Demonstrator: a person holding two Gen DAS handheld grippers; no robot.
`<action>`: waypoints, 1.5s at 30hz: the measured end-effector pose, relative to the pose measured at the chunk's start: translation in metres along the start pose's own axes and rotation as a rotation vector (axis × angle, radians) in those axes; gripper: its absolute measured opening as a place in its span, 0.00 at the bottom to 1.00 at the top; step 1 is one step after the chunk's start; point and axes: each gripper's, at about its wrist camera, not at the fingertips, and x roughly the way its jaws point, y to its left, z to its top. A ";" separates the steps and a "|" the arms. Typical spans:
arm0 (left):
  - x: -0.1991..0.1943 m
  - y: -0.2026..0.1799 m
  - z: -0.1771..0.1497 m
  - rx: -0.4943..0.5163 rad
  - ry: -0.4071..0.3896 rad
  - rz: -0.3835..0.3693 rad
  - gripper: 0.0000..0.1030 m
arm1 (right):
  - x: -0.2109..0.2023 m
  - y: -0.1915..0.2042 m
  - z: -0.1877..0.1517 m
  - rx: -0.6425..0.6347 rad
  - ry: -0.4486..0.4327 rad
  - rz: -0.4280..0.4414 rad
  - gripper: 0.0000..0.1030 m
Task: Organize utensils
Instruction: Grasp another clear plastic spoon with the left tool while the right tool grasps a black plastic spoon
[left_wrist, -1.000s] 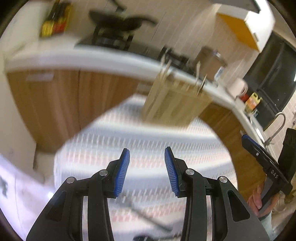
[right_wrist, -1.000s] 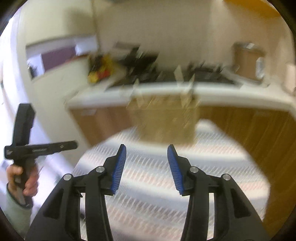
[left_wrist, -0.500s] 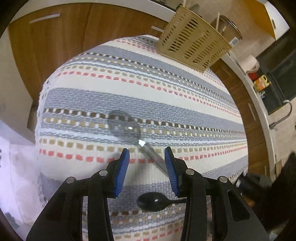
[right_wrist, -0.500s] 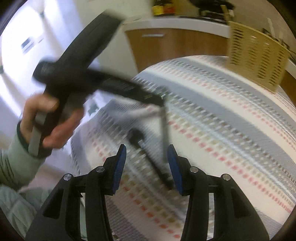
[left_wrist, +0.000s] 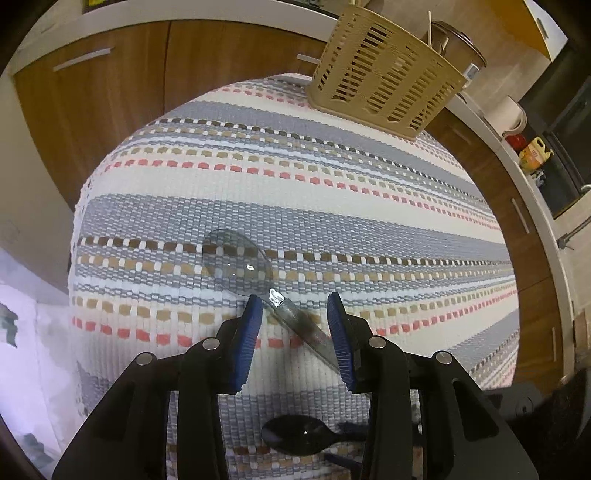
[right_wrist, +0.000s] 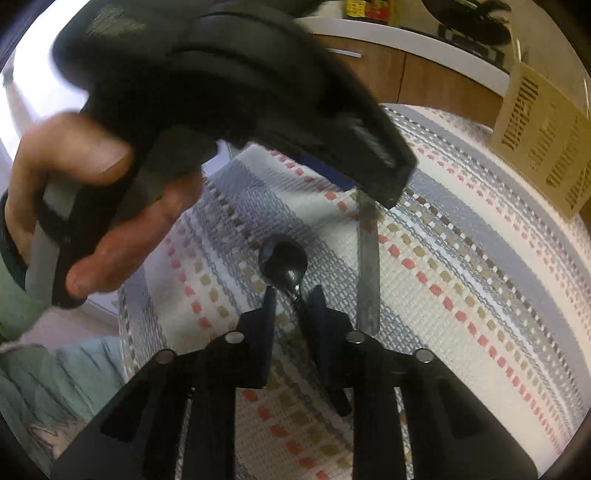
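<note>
A clear plastic spoon (left_wrist: 236, 260) lies on the striped cloth (left_wrist: 332, 206). My left gripper (left_wrist: 294, 306) is open, and the spoon's handle slants between its blue pads, reaching the right one. A black spoon (right_wrist: 282, 262) lies nearer the cloth's front edge, also seen as the black spoon (left_wrist: 295, 437) in the left wrist view. My right gripper (right_wrist: 293, 295) is low over its neck with the jaws closing. The handle sits close to the right finger, and a gap still shows on the left. The tan slotted utensil basket (left_wrist: 380, 88) stands at the cloth's far side.
In the right wrist view a person's hand (right_wrist: 92, 206) holds the left gripper's black body, which fills the upper left. Wooden cabinet fronts (left_wrist: 122, 96) and a white counter with jars and bottles run behind the cloth. A green sleeve (right_wrist: 14, 302) shows at the left.
Both grippers dropped from facing the counter down to the cloth. The left one settled around the clear spoon's handle. The right one swung over the black spoon and its jaws narrowed.
</note>
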 end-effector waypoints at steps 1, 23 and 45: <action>0.001 -0.002 0.000 0.008 -0.003 0.010 0.34 | -0.001 0.002 -0.003 -0.006 0.003 0.002 0.04; 0.019 -0.056 0.004 0.237 -0.070 0.190 0.10 | -0.073 -0.139 -0.079 0.493 -0.006 -0.249 0.04; 0.029 -0.038 0.026 0.038 -0.004 -0.033 0.11 | -0.073 -0.193 -0.079 0.768 0.020 -0.271 0.25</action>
